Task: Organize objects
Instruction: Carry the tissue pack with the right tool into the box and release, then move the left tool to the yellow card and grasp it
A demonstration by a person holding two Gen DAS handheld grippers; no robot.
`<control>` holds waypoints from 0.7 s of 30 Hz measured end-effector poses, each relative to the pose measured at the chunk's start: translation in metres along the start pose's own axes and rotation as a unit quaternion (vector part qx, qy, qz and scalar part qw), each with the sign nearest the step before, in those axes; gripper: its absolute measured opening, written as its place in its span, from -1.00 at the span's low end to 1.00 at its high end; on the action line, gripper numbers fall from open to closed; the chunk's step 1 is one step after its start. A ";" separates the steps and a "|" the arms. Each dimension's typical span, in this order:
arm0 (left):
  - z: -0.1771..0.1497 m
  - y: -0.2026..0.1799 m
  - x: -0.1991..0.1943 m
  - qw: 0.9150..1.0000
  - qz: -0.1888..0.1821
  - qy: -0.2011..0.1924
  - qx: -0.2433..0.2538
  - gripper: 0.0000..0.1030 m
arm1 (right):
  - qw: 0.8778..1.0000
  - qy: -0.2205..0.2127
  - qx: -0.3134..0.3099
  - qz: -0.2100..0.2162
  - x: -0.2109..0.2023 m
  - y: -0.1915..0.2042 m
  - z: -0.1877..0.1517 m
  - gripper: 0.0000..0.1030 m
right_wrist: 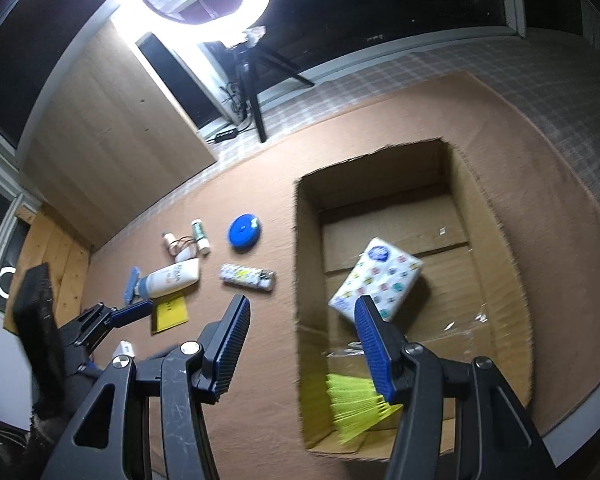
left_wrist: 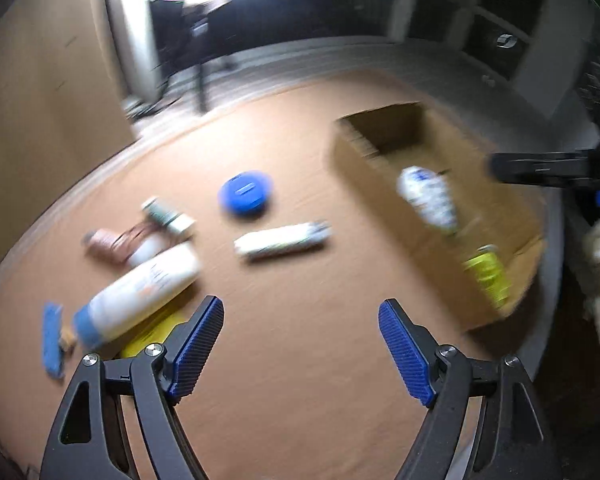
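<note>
Box (right_wrist: 496,240) part-filled; bottle (left_wrist: 140,292), tube (left_wrist: 282,239), disc (left_wrist: 245,193) left out.
Both fingers spread, pinching nothing; could knock bottle rolling if rushed.

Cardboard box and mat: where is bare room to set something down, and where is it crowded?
Inside the cardboard box, the far half of the floor beyond the patterned tissue pack is bare; the yellow item fills the near corner. On the mat, the near strip between the box and the yellow card is free. It is crowded around the white lotion bottle.
</note>
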State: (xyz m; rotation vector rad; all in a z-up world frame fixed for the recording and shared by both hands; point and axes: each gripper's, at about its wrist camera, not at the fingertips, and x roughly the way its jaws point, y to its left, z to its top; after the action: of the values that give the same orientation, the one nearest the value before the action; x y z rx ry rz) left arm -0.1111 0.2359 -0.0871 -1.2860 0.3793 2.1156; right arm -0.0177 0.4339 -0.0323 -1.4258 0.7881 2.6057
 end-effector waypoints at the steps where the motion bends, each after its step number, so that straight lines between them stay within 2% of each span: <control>1: -0.004 0.011 0.001 1.000 0.006 0.006 -0.008 0.60 | 1.000 0.001 0.000 0.002 0.001 0.002 -0.001 -0.02; 4: -0.021 0.040 0.004 0.999 0.030 0.018 -0.020 0.61 | 1.000 0.005 -0.002 0.012 0.004 0.012 -0.008 -0.02; 8: -0.037 0.071 0.007 0.998 0.036 0.034 -0.031 0.61 | 1.000 0.014 -0.001 0.022 0.010 0.020 -0.015 -0.02; 15: -0.041 0.115 0.025 0.995 0.012 0.052 -0.083 0.60 | 0.999 0.026 0.008 0.025 0.013 0.023 -0.026 -0.02; 21: -0.038 0.127 0.037 0.994 -0.002 0.057 -0.094 0.60 | 0.999 0.022 0.019 0.018 0.008 0.014 -0.029 -0.02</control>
State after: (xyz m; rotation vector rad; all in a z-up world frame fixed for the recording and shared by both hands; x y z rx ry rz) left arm -0.1785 0.1323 -0.1472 -1.5175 0.2281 2.1220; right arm -0.0041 0.4071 -0.0455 -1.4780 0.8713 2.5782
